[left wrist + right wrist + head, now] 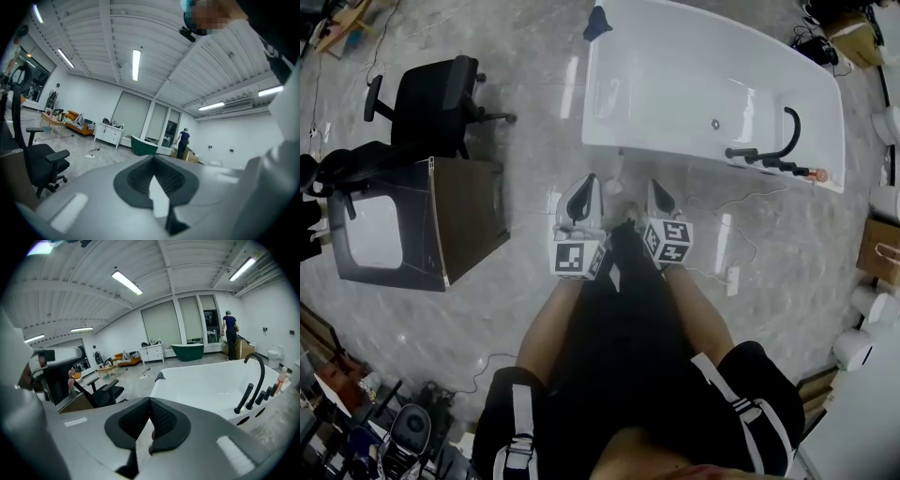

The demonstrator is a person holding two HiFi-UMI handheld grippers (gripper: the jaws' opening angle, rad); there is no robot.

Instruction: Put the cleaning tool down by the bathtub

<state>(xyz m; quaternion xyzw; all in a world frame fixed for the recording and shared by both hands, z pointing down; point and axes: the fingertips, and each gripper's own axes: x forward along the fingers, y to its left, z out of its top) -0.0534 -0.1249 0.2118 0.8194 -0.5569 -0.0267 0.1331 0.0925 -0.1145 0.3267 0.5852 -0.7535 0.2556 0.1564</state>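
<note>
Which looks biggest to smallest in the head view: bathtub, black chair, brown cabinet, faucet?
bathtub, clearly largest
brown cabinet and black chair: about alike, cabinet perhaps slightly bigger, so unsure
faucet, smallest

Glossy bathtub [675,75] (polished stone floor [487,309])

**No legible writing in view**

No word, number or brand can be read in any view. The only sign-like marks are black-and-white square patterns, with no letters, on the cubes of the left gripper [589,180] and right gripper [653,185]. In the head view they sit just beside the near wall of the bathtub [675,56]. Print elsewhere is too small or blurred to read.
</note>
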